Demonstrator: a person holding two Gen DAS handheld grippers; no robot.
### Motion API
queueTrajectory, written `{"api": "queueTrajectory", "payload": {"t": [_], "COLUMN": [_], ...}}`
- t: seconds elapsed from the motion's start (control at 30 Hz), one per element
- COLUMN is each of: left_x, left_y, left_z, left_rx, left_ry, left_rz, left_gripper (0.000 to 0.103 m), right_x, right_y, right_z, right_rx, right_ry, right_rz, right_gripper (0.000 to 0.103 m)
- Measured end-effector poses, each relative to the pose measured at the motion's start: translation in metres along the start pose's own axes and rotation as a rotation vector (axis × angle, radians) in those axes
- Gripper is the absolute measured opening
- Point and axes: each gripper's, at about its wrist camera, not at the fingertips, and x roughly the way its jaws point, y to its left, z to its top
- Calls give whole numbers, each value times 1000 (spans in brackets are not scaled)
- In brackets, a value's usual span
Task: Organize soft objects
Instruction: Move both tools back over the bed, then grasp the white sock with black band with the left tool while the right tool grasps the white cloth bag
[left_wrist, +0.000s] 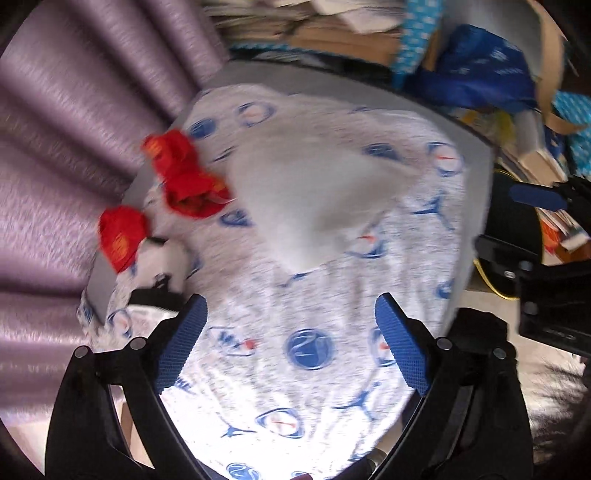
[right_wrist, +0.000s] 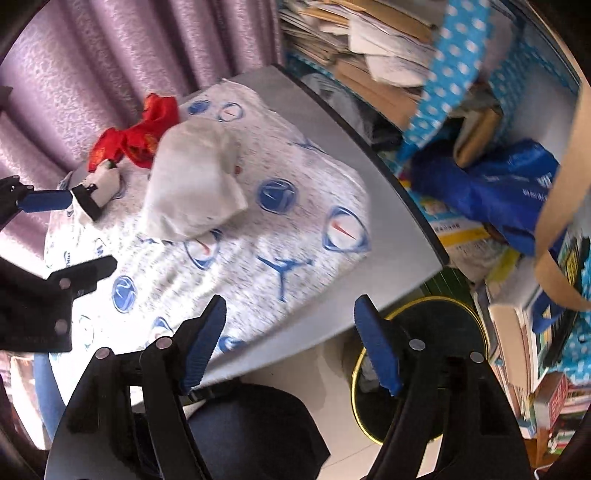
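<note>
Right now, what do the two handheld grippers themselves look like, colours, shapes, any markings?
Both match. The left gripper and the right gripper each have two angular matte black arms studded with round silver rivets. Each arm ends in a flat, tapered blue pad with a fine knurled texture; on the right gripper, a pad shows a serrated edge. No cables, lettering or sleeves are visible.

Folded white cloth (rumpled) on printed sheet

printed cloth spread on table | folded cloth on it, ahead of left gripper | bows ahead-left (at table's curtain-side edge) | right gripper over table's near edge
</note>
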Motion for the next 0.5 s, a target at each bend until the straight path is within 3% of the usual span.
{"api": "queueTrajectory", "payload": {"t": [0.5], "left_x": [36], "left_y": [77], "left_z": [-14], "left_rx": [-160], "left_ry": [32], "left_rz": [44], "left_gripper": [96], "right_x": [11], "right_y": [43], "right_z": [21], "right_rx": [-73], "right_ry": [0], "right_rz": [-6], "right_gripper": [70]}}
